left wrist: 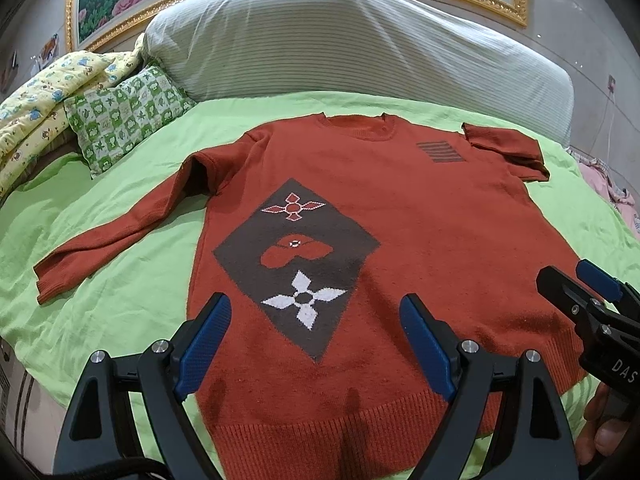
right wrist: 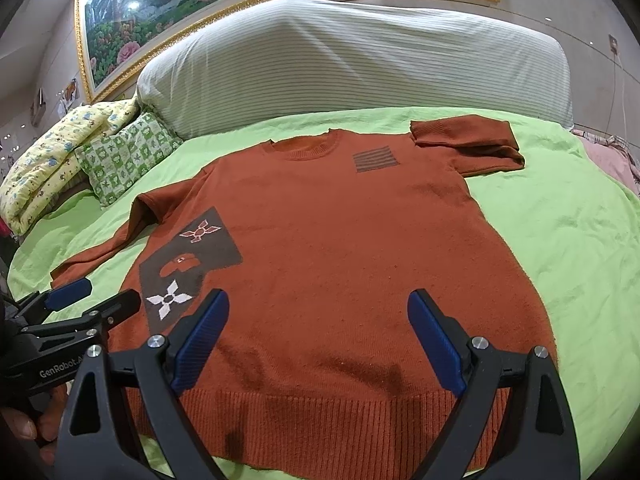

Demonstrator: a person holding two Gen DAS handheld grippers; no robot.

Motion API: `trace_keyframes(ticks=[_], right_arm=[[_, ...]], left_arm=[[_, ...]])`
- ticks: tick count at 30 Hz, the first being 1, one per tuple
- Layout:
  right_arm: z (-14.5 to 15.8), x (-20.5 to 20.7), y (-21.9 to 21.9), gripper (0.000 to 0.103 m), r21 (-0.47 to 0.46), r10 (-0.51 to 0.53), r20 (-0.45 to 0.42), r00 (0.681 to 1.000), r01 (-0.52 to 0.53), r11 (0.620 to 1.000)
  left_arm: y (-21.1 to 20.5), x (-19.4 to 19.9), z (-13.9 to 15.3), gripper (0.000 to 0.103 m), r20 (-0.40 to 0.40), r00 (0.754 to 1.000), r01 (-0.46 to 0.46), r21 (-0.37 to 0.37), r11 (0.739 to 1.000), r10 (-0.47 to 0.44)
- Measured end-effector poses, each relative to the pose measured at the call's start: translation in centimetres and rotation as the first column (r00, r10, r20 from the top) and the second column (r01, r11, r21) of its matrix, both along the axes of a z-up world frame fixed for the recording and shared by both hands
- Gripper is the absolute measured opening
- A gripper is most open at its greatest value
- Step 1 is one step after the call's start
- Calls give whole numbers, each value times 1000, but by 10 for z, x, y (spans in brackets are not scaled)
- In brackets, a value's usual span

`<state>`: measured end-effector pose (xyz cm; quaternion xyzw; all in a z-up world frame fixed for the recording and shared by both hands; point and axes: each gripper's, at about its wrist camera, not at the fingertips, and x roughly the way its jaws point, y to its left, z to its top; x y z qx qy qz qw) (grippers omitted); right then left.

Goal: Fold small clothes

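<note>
While the sweater (left wrist: 420, 220) lies face up and almost flat on the green sheet (left wrist: 120, 312), we judge that the folding has hardly begun. Its body is spread out with the ribbed hem nearest to us and the collar toward the striped pillow (left wrist: 360, 40). One sleeve (right wrist: 468, 140), on our right, is already doubled back near the shoulder, so perhaps this is a first fold, but we cannot be sure. The other sleeve (left wrist: 120, 240) stretches out long over the sheet on our left.

Our left gripper (left wrist: 316, 320) hovers above the lower part of the sweater with its jaws spread wide and nothing between them. Our right gripper (right wrist: 318, 316) is also spread wide and empty, above the hem. Neither touches the cloth, as far as we can see.

What is left, in our opinion: to bring in the long sleeve, then to fold the sides and the body.
</note>
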<state>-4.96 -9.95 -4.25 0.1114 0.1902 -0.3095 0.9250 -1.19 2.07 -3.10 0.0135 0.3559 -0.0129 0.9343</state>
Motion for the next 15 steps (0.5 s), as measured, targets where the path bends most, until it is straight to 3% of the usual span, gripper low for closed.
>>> trace_keyframes(ticks=[15], right_arm=[[-2, 0, -4, 91, 16, -3, -1, 1000, 3, 1000]], left_arm=[[0, 1, 0, 87, 0, 1000, -4, -2, 1000, 4]])
